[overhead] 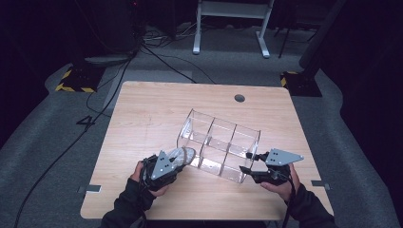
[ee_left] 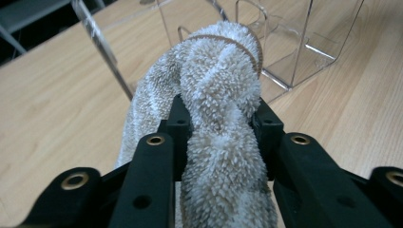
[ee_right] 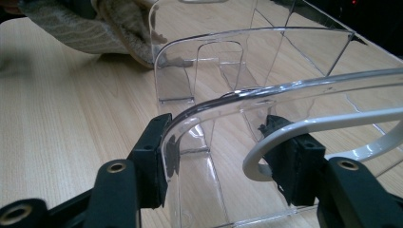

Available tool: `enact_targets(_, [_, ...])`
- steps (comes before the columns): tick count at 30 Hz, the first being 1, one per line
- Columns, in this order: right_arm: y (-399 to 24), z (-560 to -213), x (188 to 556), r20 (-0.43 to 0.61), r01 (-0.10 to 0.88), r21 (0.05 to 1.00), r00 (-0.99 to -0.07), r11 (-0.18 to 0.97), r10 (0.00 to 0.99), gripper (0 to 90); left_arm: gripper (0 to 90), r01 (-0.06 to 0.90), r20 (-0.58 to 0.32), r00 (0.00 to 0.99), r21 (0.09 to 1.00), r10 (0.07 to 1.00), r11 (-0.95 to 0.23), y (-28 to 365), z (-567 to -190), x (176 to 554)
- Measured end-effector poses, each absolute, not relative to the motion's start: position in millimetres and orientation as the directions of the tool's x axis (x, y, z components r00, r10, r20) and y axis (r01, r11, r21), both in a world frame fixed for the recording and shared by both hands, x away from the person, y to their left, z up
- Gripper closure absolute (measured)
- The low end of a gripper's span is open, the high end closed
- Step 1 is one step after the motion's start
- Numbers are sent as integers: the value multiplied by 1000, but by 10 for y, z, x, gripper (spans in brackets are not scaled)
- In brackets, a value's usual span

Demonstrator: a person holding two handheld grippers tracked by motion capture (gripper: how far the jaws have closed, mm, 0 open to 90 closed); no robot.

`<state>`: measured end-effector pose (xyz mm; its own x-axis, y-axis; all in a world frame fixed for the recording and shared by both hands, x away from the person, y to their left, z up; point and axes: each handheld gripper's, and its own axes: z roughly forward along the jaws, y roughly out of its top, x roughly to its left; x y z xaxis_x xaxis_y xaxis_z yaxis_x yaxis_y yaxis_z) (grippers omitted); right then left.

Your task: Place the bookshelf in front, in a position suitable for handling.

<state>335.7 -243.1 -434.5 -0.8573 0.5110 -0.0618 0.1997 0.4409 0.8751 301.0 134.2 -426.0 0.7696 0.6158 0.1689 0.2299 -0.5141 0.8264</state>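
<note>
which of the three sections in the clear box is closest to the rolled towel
The end section of the clear box, on the left gripper side. The rolled towel is right beside it; the middle and right-gripper sections lie farther off.

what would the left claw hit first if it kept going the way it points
Likely the clear organizer: the left claw, shut on the rolled towel, points at its near wall, the towel's tip leading. Depth is unclear.

wooden table (overhead: 142, 118), floor cables (overhead: 157, 57), white stand (overhead: 233, 19)

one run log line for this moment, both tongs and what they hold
left tongs: shut on rolled towel, beside clear divided box | right tongs: straddling the box's near corner | box: on table, compartments empty
</note>
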Motion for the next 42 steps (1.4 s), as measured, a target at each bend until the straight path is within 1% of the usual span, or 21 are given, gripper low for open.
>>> enact_targets(3, [-2426, -4346, 3362, -59, 201, 875, -859, 440, 509, 456, 714, 202, 176, 772, 843, 610, -499, 1269, -4206, 3050])
enact_targets(7, [-2419, -4347, 3365, -59, 200, 874, -861, 442, 505, 455, 718, 166, 150, 775, 890, 614, -426, 1178, -4097, 3114])
enact_targets(9, [-2419, -4350, 3364, -60, 198, 876, -860, 440, 507, 455, 718, 146, 140, 761, 915, 633, -377, 1136, -4043, 3139])
enact_targets(10, [-2420, -4350, 3364, -61, 197, 876, -860, 440, 506, 455, 718, 146, 140, 761, 915, 633, -377, 1136, -4043, 3139])
enact_targets(12, [-2421, -4351, 3362, -61, 198, 876, -860, 440, 507, 454, 718, 120, 139, 742, 935, 655, -334, 1080, -3970, 3191])
enact_targets(13, [-2421, -4351, 3362, -61, 198, 876, -860, 440, 507, 454, 718, 120, 139, 742, 935, 655, -334, 1080, -3970, 3191])
enact_targets(14, [-2420, -4355, 3359, -65, 194, 877, -859, 441, 507, 453, 718, 117, 120, 732, 948, 671, -297, 1063, -3959, 3236])
enact_targets(15, [-2420, -4355, 3359, -65, 194, 877, -859, 441, 507, 453, 718, 117, 120, 732, 948, 671, -297, 1063, -3959, 3236])
enact_targets(18, [-2418, -4359, 3356, -70, 189, 877, -859, 441, 508, 452, 718, 111, 154, 721, 937, 676, -331, 993, -4014, 3284])
enact_targets(22, [-2417, -4361, 3356, -81, 181, 876, -859, 448, 506, 451, 716, 124, 187, 728, 910, 660, -395, 914, -4148, 3290])
enact_targets(26, [-2414, -4363, 3352, -82, 181, 876, -857, 447, 508, 451, 711, 167, 189, 719, 888, 669, -429, 936, -4286, 3309])
enact_targets(29, [-2416, -4365, 3351, -84, 179, 877, -858, 447, 508, 450, 698, 192, 151, 740, 886, 656, -421, 996, -4343, 3330])
enact_targets(32, [-2415, -4365, 3348, -85, 178, 876, -858, 448, 507, 450, 697, 201, 172, 730, 871, 662, -448, 1020, -4400, 3344])
enact_targets(38, [-2410, -4365, 3341, -93, 173, 875, -857, 453, 507, 449, 693, 255, 220, 735, 787, 641, -562, 979, -4630, 3394])
enact_targets(39, [-2411, -4365, 3341, -93, 173, 875, -857, 452, 507, 449, 688, 254, 235, 734, 776, 638, -578, 972, -4647, 3395])
enact_targets(40, [-2410, -4365, 3341, -93, 173, 875, -857, 452, 507, 449, 678, 263, 229, 736, 771, 638, -580, 966, -4667, 3401])
enact_targets(42, [-2411, -4366, 3341, -95, 171, 875, -857, 454, 506, 448, 620, 293, 225, 733, 748, 642, -596, 966, -4685, 3415])
